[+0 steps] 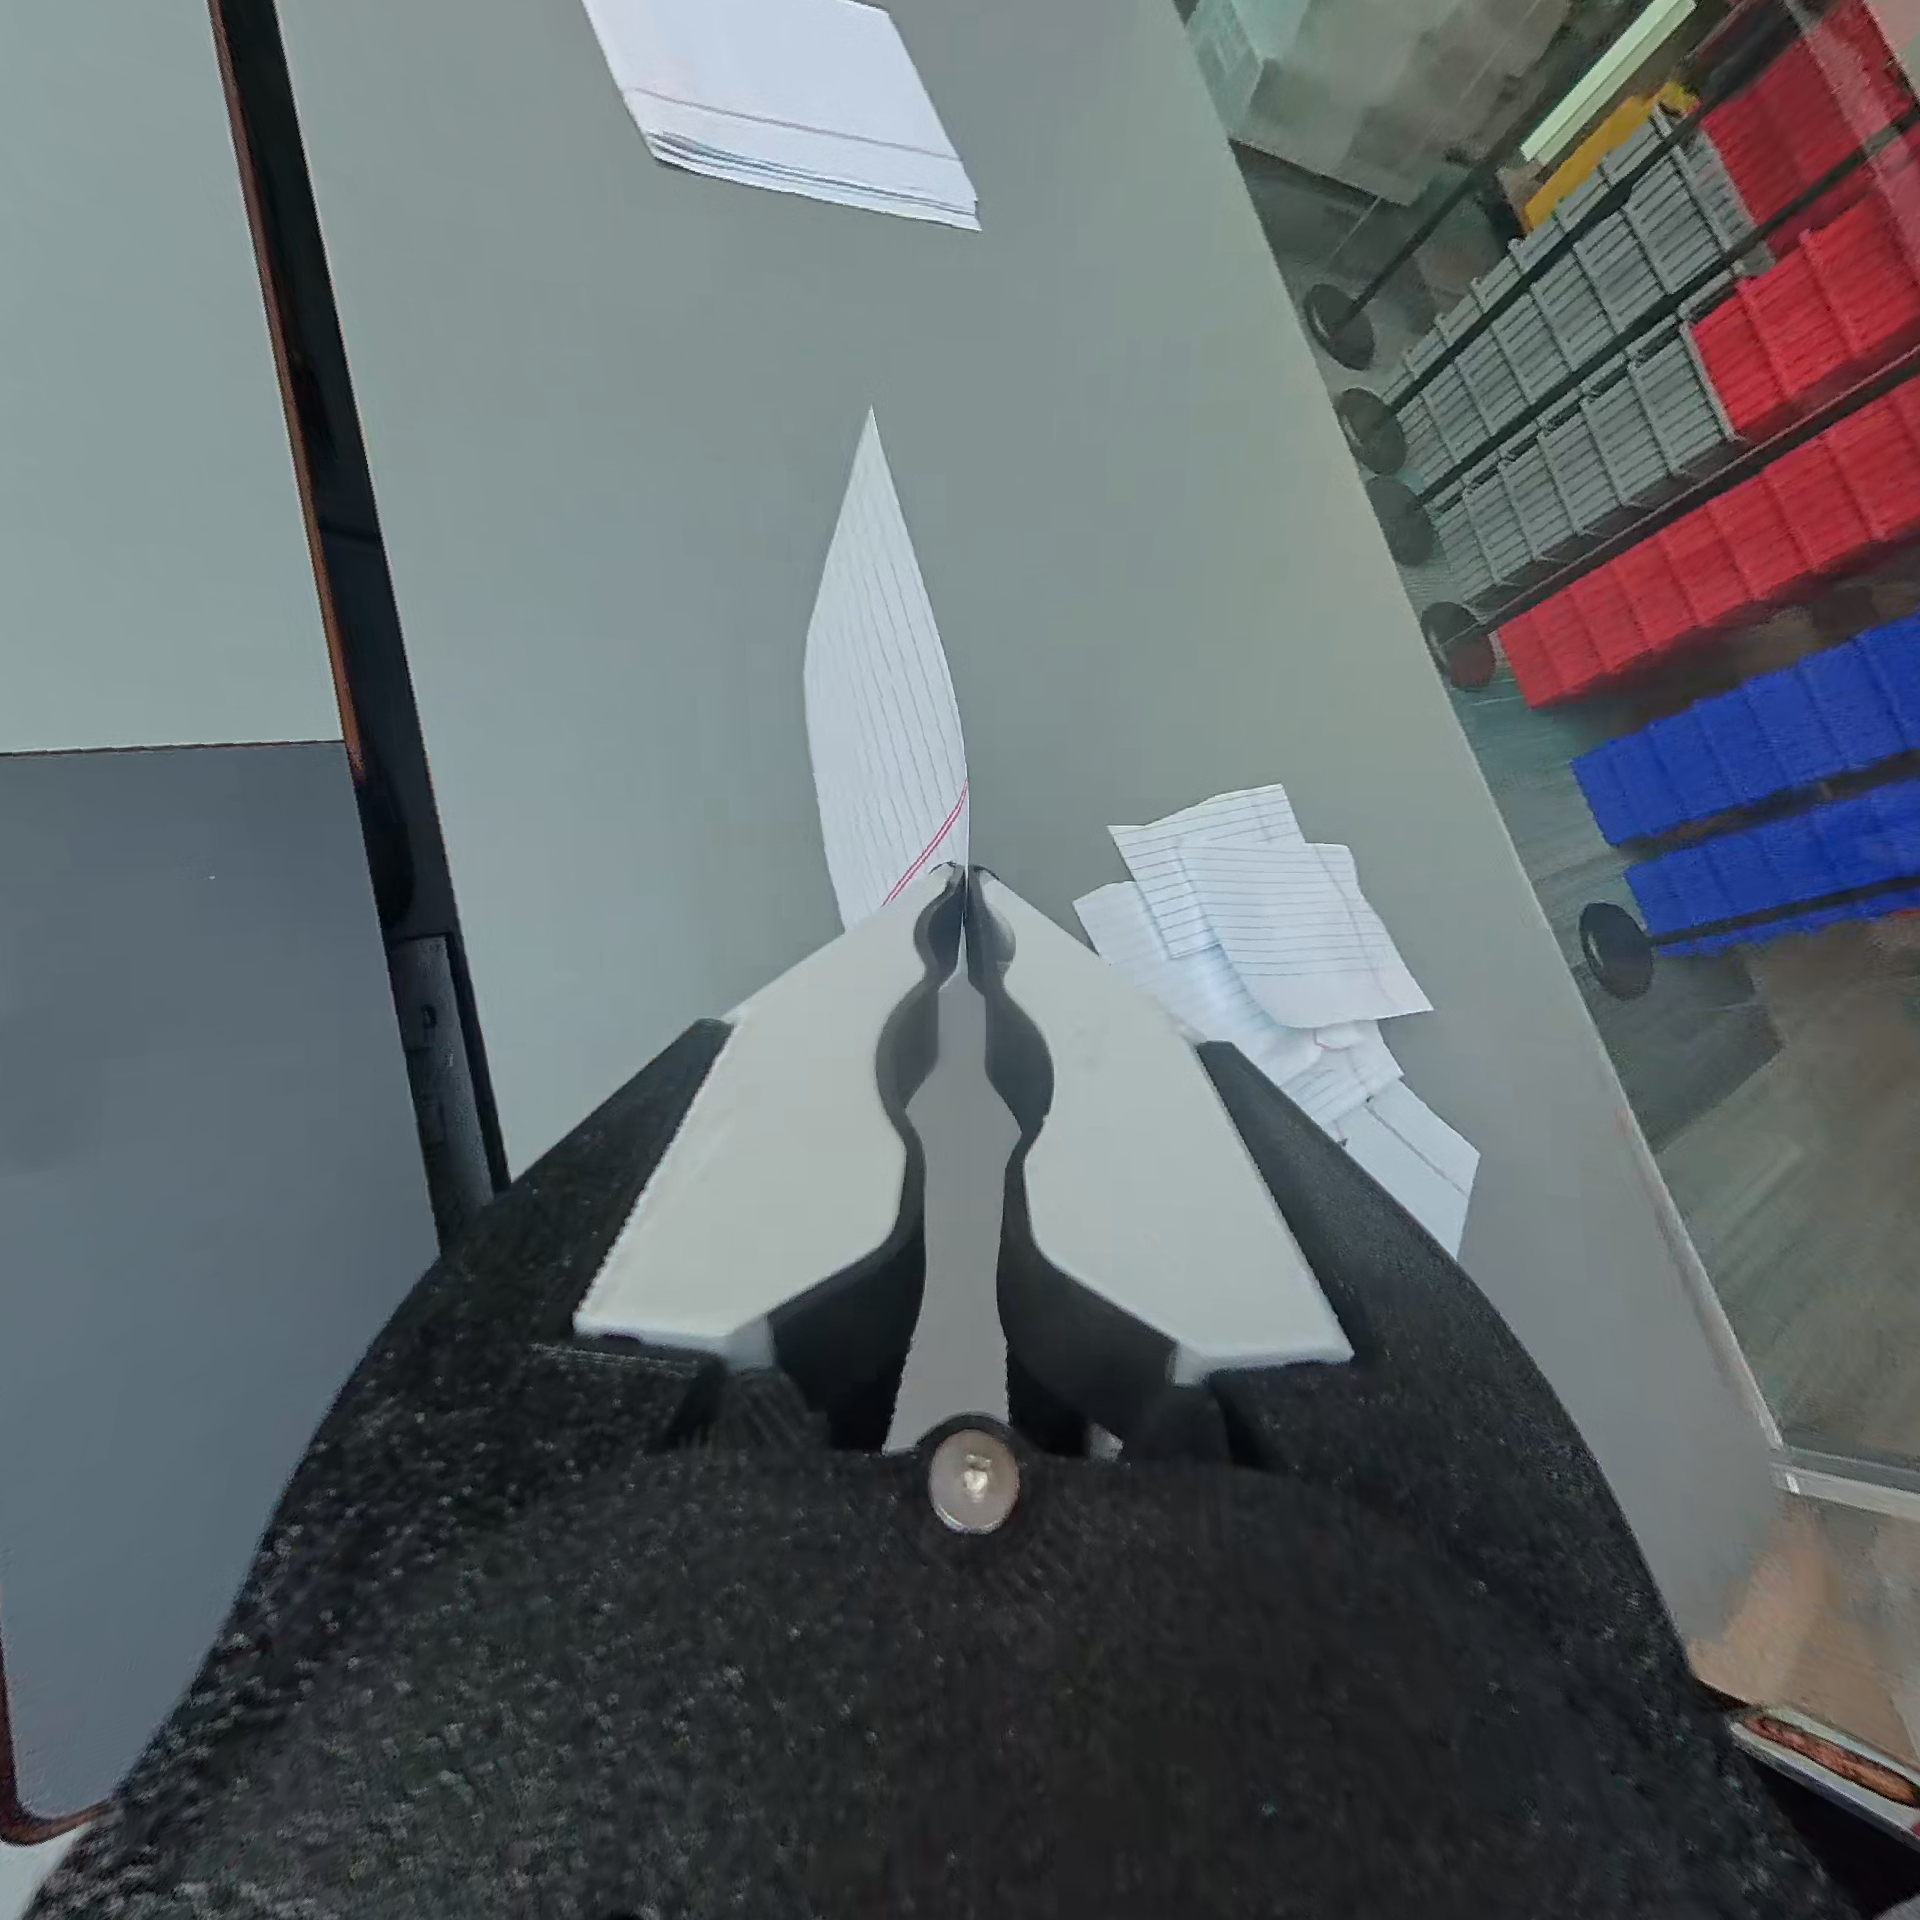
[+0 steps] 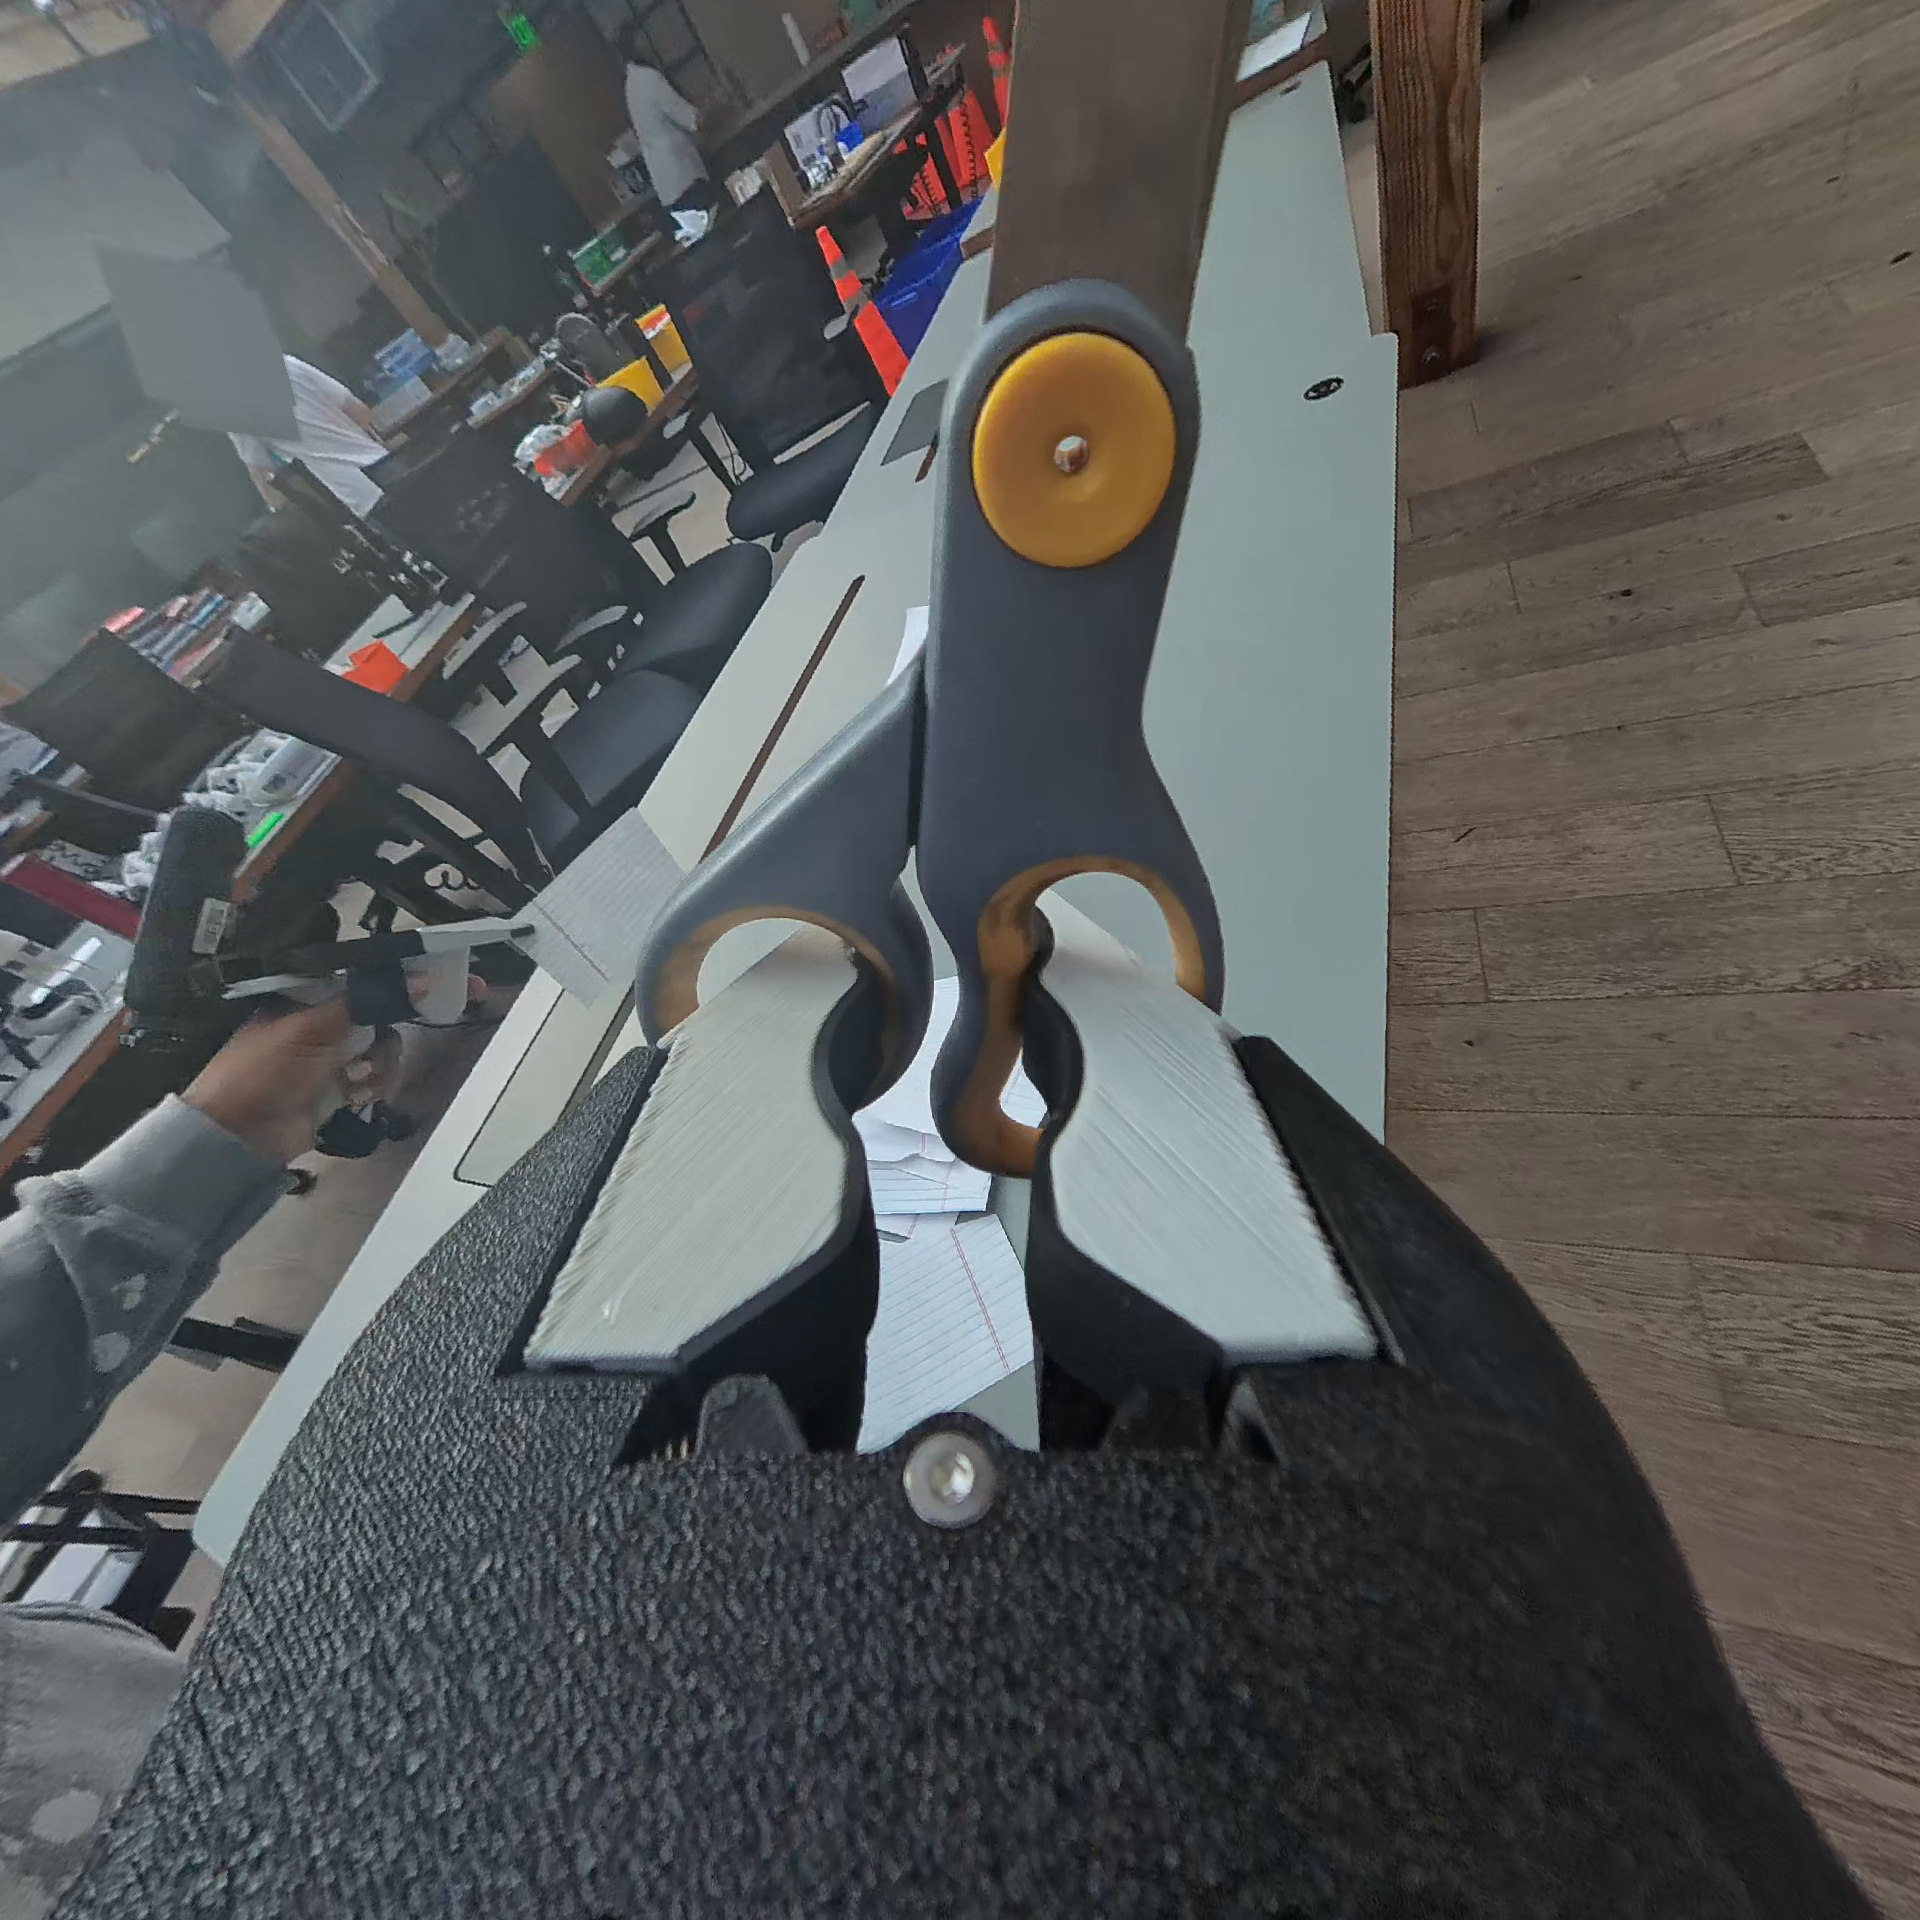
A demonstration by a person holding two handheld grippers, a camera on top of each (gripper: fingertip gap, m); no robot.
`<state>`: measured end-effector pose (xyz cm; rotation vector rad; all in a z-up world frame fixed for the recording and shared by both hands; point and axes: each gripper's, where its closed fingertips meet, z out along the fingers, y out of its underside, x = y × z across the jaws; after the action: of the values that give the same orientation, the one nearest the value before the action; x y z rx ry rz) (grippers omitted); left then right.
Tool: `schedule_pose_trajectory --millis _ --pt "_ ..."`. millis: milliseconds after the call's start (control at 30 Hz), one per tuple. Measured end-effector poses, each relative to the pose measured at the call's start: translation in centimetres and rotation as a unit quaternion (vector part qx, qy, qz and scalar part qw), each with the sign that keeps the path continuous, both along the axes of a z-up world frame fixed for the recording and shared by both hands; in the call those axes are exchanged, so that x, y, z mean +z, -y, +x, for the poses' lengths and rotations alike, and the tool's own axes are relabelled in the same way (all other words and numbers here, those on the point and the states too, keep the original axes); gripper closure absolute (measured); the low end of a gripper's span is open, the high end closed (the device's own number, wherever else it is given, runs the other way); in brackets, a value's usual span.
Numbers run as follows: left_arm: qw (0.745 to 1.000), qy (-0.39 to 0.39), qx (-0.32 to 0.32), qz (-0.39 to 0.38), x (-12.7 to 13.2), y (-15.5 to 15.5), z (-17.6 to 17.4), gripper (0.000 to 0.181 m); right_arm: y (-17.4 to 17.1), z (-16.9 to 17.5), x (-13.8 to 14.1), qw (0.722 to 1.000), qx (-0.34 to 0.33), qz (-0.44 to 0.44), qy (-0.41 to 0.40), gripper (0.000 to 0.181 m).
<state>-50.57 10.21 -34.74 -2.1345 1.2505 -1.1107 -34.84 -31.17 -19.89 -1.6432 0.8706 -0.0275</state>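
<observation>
My left gripper is shut on the lower corner of a white lined card, which it holds edge-on above the grey table. My right gripper holds grey scissors with an orange pivot. One finger sits in each handle loop, the handles are nearly together, and the blade points up and away. In the right wrist view the left gripper shows at the left with the card, apart from the scissors. A pile of cut lined paper pieces lies on the table, and also shows under the right gripper.
A stack of white cards lies at the far end of the table. A dark gap runs along the left. Red, grey and blue bins sit on the floor beyond the table edge. A wooden post, chairs and orange cones stand around.
</observation>
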Motion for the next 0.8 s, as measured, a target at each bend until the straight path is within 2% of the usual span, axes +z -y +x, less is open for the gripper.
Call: schedule_pose_trajectory --millis 233,433,633,800 --pt "1.0 0.012 -0.024 0.009 3.5 6.2 -1.0 0.181 1.9 -1.8 0.7 0.999 0.007 0.031 0.003 0.161" --pt "0.999 0.016 -0.042 -0.009 4.9 13.1 -0.6 0.181 6.2 -1.4 1.3 0.998 -0.003 0.056 0.007 0.161" --pt "0.995 0.043 -0.07 -0.057 6.3 22.1 2.1 0.181 12.0 1.6 0.6 0.997 0.005 0.083 0.003 0.161" --pt "0.986 0.079 -0.052 -0.134 7.5 29.2 5.7 0.181 18.4 6.9 -1.1 0.995 0.05 0.083 0.012 0.161"
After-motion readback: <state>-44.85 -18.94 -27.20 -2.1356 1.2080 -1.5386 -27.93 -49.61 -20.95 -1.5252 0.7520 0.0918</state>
